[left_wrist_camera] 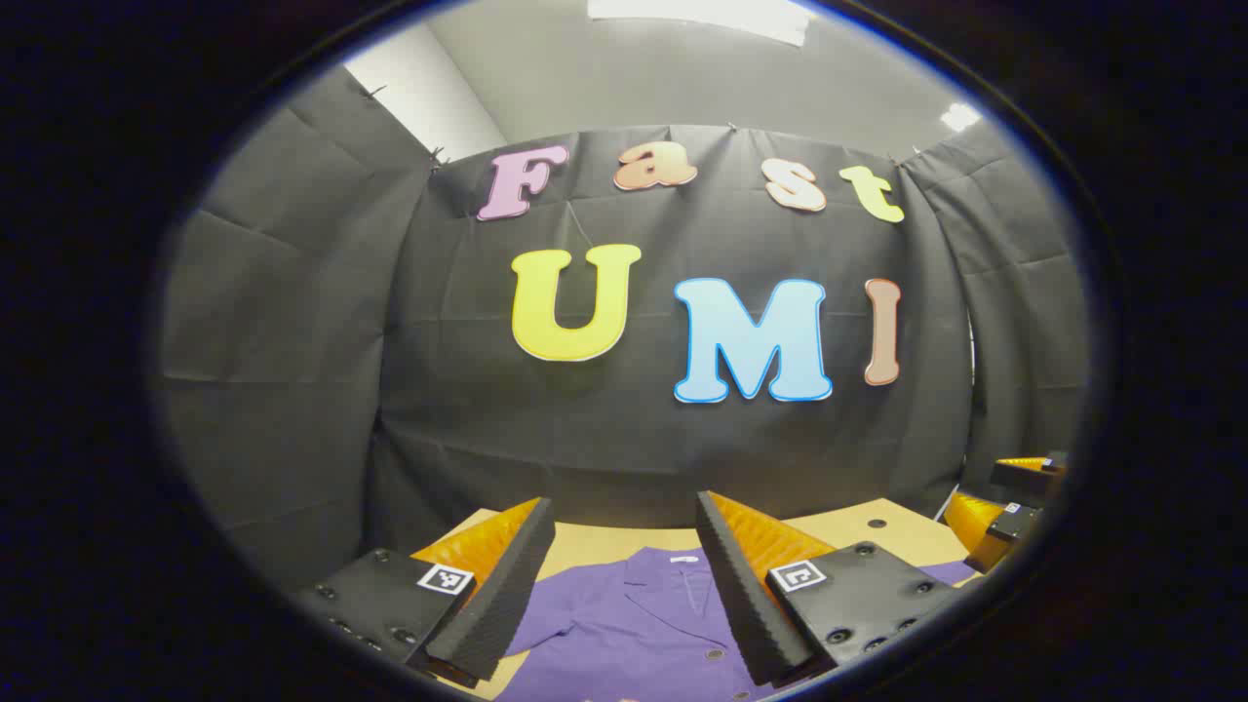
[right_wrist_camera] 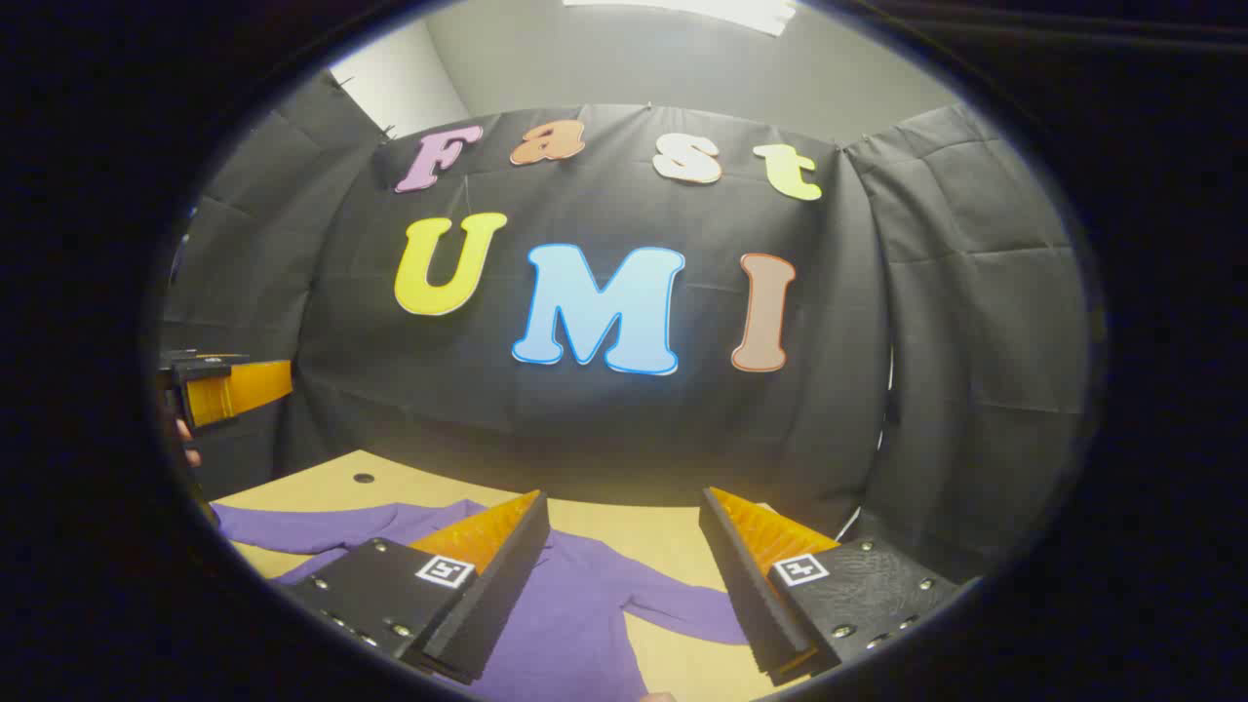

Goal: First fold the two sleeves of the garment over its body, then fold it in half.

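Note:
A purple shirt [left_wrist_camera: 643,624] lies flat on the wooden table [left_wrist_camera: 858,526], its collar and buttons facing up. In the left gripper view my left gripper [left_wrist_camera: 624,585] hangs open above the shirt's collar area, nothing between its fingers. The right gripper [left_wrist_camera: 1004,507] appears at that view's right edge, above the table's right side. In the right gripper view my right gripper [right_wrist_camera: 624,575] stands open over the shirt [right_wrist_camera: 575,604], whose sleeves [right_wrist_camera: 682,609] spread out to both sides. The left gripper [right_wrist_camera: 229,390] shows far left, held by a hand, raised above the table.
The tan table [right_wrist_camera: 322,478] has small dark holes [right_wrist_camera: 364,478] in its top. Black cloth walls close the booth behind and on both sides, just past the table's far edge.

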Available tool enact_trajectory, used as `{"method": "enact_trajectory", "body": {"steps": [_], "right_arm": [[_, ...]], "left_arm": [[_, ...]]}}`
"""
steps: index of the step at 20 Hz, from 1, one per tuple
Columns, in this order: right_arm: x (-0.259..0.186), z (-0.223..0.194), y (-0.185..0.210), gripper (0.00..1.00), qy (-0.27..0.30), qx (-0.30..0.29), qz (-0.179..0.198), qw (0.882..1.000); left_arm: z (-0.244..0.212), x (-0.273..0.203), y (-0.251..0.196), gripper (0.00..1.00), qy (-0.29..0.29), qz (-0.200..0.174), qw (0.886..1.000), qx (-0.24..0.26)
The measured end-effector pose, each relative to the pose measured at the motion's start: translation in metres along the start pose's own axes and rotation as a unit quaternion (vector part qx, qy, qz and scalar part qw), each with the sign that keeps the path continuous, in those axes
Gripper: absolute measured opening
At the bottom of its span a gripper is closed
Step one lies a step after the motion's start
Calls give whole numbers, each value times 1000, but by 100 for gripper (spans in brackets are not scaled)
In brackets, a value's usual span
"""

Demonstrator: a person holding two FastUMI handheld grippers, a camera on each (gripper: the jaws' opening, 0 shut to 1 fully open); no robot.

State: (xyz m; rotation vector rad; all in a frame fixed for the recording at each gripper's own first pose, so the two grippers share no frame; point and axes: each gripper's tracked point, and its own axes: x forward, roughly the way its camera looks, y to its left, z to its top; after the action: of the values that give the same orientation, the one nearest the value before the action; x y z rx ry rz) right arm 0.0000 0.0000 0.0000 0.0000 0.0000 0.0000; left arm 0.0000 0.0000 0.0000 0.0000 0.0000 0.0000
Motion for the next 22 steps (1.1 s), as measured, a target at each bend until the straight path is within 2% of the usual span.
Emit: {"method": "enact_trajectory", "body": {"steps": [12, 22], "right_arm": [[11, -9, -6, 96, 10, 8, -3, 1000], [7, -19, -26, 96, 23, 26, -30, 999]], "left_arm": [[-2, 9, -3, 92, 1, 0, 1000, 7], [-1, 8, -11, 92, 3, -11, 1000, 8]]}}
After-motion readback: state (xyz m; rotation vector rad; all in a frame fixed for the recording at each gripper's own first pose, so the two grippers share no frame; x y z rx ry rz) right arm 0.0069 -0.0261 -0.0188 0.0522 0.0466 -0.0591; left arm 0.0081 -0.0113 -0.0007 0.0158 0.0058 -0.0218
